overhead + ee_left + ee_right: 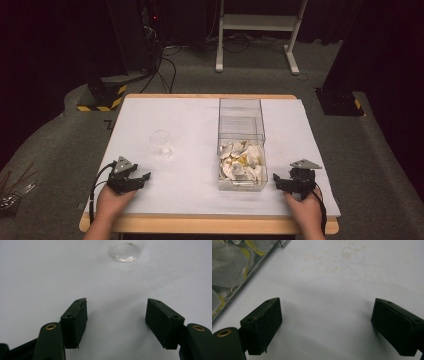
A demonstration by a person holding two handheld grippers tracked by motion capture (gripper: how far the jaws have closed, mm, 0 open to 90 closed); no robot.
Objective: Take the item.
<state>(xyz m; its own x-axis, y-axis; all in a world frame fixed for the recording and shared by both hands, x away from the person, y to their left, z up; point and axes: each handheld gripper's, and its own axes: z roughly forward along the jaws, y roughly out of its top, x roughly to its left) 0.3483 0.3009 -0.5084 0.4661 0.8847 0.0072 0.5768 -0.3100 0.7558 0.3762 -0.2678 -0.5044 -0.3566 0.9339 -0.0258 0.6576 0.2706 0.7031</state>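
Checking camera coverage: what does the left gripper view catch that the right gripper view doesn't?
Left gripper view: the clear plastic cup ahead of the open left tool. Right gripper view: the corner of the clear box holding tea bags, to the left of the open right tool, plus faint brownish stains. Both: black jaws spread apart, holding nothing, over the white table cover.

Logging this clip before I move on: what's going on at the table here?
Nothing is being handled yet. A person rests the left gripper and the right gripper on the white table, both open and empty. A clear cup stands ahead of the left one. A clear bin holding pale packets sits beside the right one.
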